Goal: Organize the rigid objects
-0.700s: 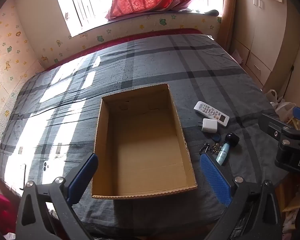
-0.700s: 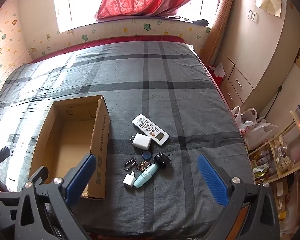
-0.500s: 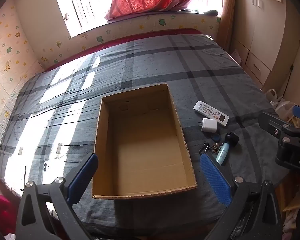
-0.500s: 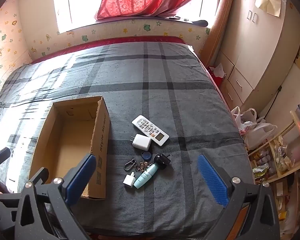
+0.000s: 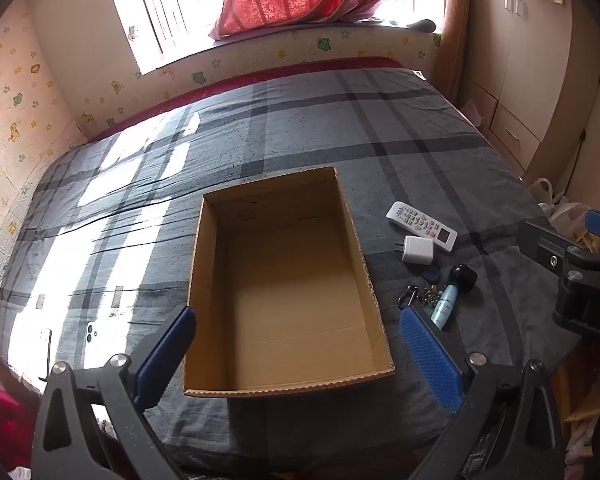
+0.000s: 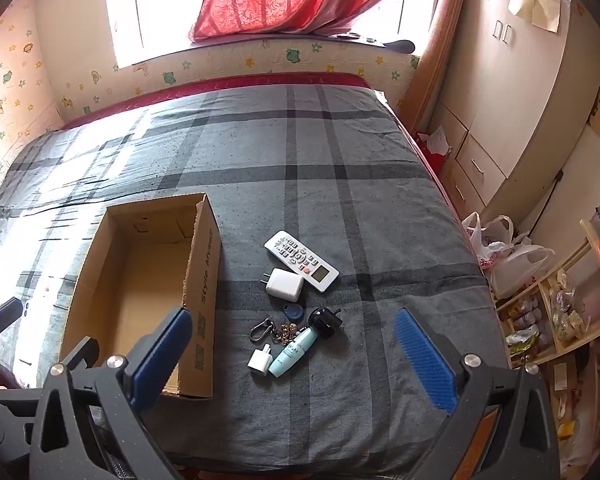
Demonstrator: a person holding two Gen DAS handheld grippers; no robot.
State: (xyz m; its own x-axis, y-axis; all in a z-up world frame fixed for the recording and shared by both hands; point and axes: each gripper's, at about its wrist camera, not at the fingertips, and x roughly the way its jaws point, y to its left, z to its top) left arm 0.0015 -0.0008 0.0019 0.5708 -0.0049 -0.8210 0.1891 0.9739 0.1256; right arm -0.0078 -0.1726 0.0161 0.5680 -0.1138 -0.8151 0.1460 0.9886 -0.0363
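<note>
An empty cardboard box (image 5: 284,280) (image 6: 204,276) lies open on the grey plaid bed. To its right lie a white remote (image 6: 301,255) (image 5: 421,225), a white charger (image 6: 285,283) (image 5: 418,249), a smaller white plug (image 6: 259,360), a teal bottle with a black cap (image 6: 294,350) (image 5: 444,307), a blue key fob (image 6: 293,312) and a key ring with a carabiner (image 6: 270,330). My left gripper (image 5: 300,356) is open above the box's near edge. My right gripper (image 6: 296,364) is open and empty, held above the small objects.
The bed (image 6: 340,160) fills the view, with a window and red curtain behind. A wardrobe (image 6: 512,120), plastic bags (image 6: 508,256) and shelves (image 6: 560,320) stand to the right. A phone (image 5: 92,334) lies at the bed's left near edge.
</note>
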